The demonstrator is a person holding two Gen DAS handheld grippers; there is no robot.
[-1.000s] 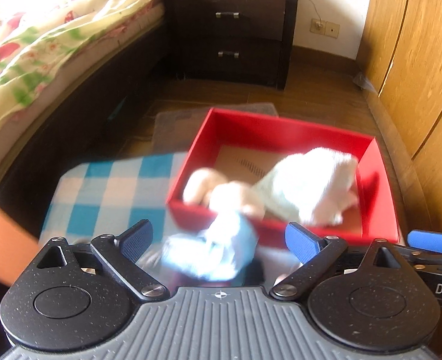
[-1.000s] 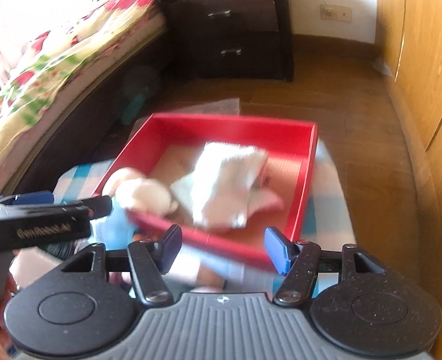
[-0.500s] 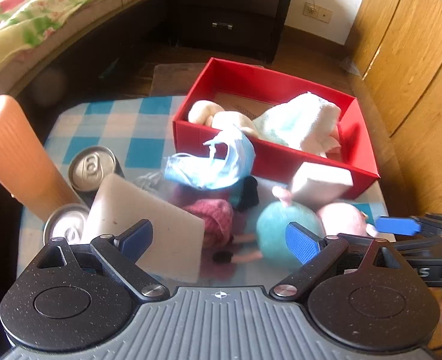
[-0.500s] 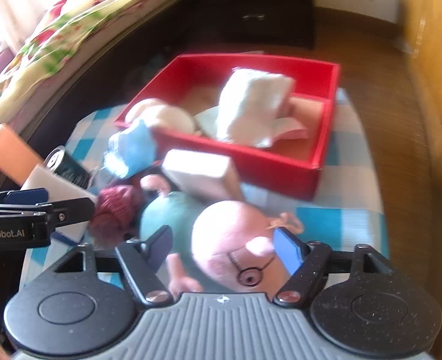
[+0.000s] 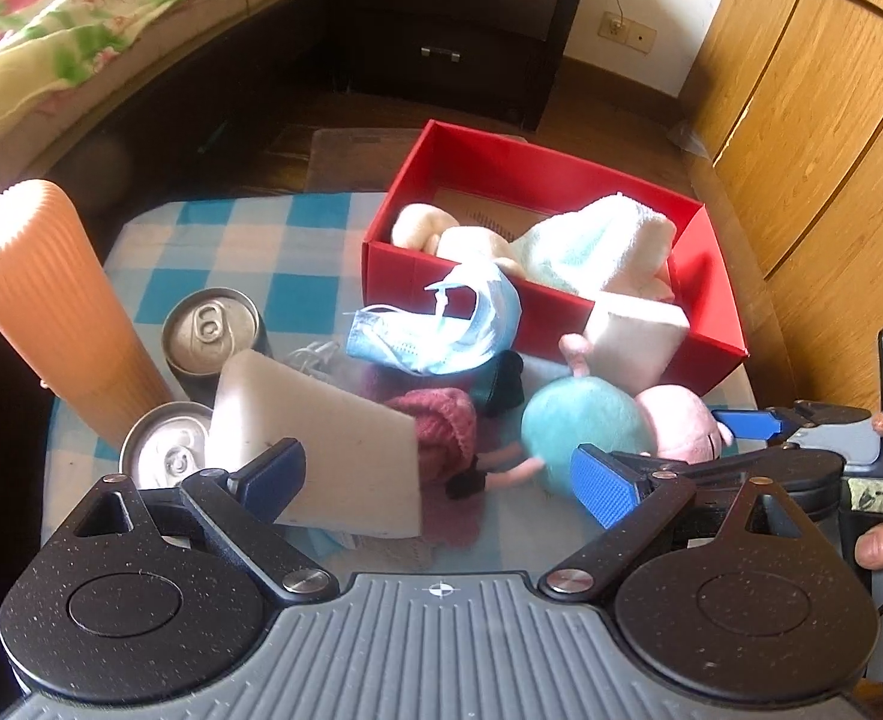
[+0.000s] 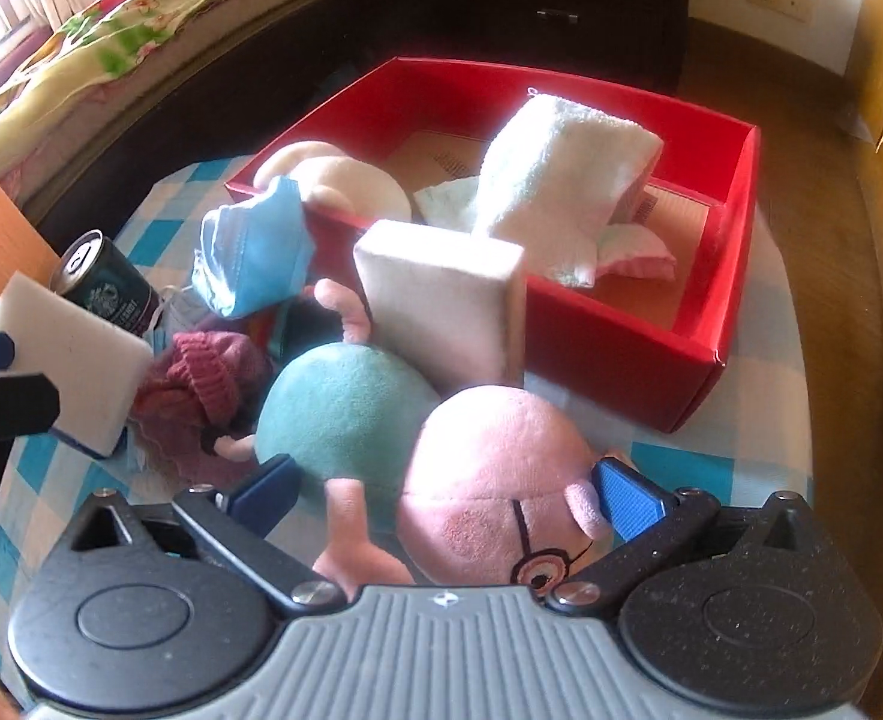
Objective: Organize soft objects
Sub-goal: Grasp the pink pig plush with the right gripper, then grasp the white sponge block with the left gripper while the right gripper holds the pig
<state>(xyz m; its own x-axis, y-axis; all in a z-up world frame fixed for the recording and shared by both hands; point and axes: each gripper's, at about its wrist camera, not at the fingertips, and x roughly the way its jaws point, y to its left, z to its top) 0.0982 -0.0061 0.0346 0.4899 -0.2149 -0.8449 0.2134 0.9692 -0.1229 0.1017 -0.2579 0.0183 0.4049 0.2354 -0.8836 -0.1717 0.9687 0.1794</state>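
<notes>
A red box on the checked table holds a cream plush and a white towel. A blue face mask hangs on the box's front wall, and a small white sponge leans against it. Before the box lie a maroon knit piece, a big white sponge and a plush pig with a teal body. My left gripper is open above the big sponge's corner and the knit piece. My right gripper is opening, with the pig's pink head between its jaws.
Two drink cans and a tall orange ribbed cylinder stand at the table's left. A bed runs along the left, a dark nightstand is behind, and wooden wardrobe doors are on the right.
Both grippers have drawn back from the box toward the pile in front of it. The right jaws have widened and come down over the pig's head. The mask now rests on the box's front wall.
</notes>
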